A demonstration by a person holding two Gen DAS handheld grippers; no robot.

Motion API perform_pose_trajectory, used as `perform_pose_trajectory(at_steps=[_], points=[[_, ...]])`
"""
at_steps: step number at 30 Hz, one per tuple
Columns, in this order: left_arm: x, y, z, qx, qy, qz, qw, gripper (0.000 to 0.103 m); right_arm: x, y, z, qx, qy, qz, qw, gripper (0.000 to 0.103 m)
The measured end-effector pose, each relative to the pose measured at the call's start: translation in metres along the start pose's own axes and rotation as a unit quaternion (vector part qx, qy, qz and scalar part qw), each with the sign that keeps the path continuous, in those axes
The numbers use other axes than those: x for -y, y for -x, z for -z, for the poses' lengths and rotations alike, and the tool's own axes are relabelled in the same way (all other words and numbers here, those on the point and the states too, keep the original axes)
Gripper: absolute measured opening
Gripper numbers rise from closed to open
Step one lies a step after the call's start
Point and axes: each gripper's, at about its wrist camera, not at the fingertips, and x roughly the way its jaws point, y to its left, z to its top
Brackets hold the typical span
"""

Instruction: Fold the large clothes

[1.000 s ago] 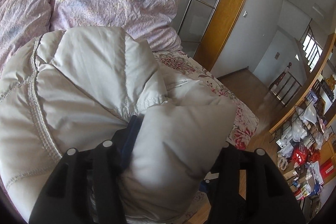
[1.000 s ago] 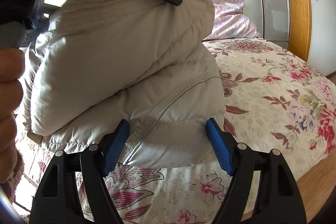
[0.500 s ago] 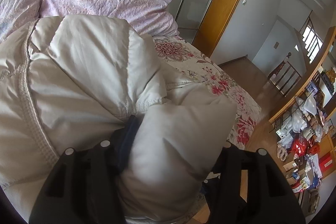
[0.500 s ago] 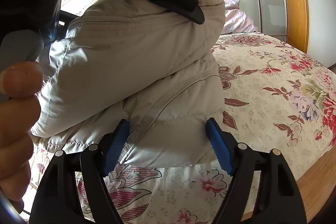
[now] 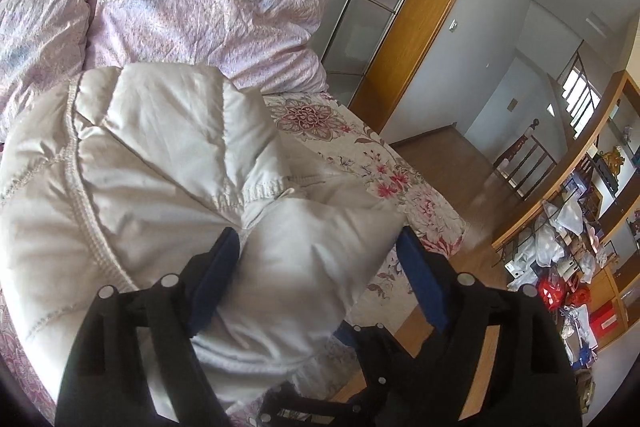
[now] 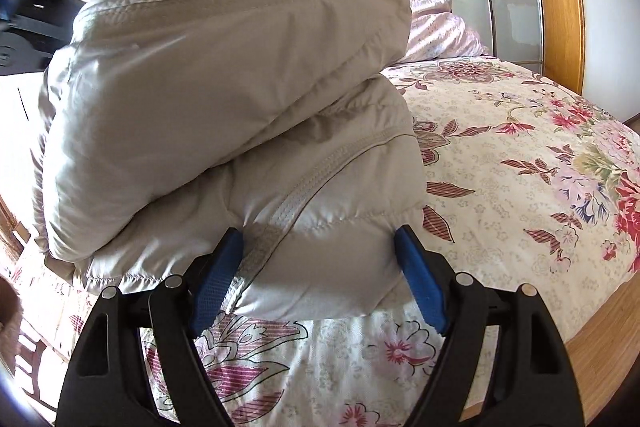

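Bedroom, wood-framed glass doors behind; bed (image 6: 520, 187) under a floral cover, lilac pillows (image 5: 192, 7) at its head.

Item: pale quilted down jacket (image 6: 224, 99), folded into a thick stacked bundle, lying on the bed near its edge, upper layer bulging over the lower.

Left gripper (image 5: 320, 267): fingers apart. The jaws have just been opening; a puffed fold of the jacket sits between them, and the far pad shows clear of the fabric.

Right gripper (image 6: 320, 267): fingers spread wide, straddling the lower layer's near corner; the pads touch its sides, though a firm clamp cannot be confirmed.

Key relation: the bundle lies straight ahead of both pairs of fingers, its long axis running away toward the pillows. Judged nearer for any pressing or squaring: the right, low at the base; the left sits over the top.
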Motion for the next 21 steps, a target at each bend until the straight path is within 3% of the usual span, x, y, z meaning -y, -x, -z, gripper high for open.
perform_pose_trajectory(at_steps=[5, 10, 14, 21], points=[[-0.029, 0.05, -0.004, 0.038, 0.025, -0.007, 0.999, 0.084, 0.0, -0.002, -0.001, -0.005, -0.001, 0.007, 1.0, 0.081], [-0.076, 0.083, -0.005, 0.07, 0.05, -0.095, 0.9918, 0.084, -0.002, -0.002, -0.001, -0.005, 0.002, 0.012, 1.0, 0.081], [-0.106, 0.08, -0.004, 0.069, 0.048, -0.181, 0.98, 0.084, -0.003, -0.002, -0.001, -0.005, 0.003, 0.015, 1.0, 0.081], [-0.133, 0.048, 0.002, 0.043, 0.049, -0.196, 0.9784, 0.087, -0.003, -0.001, -0.001, -0.004, 0.006, 0.018, 1.0, 0.081]])
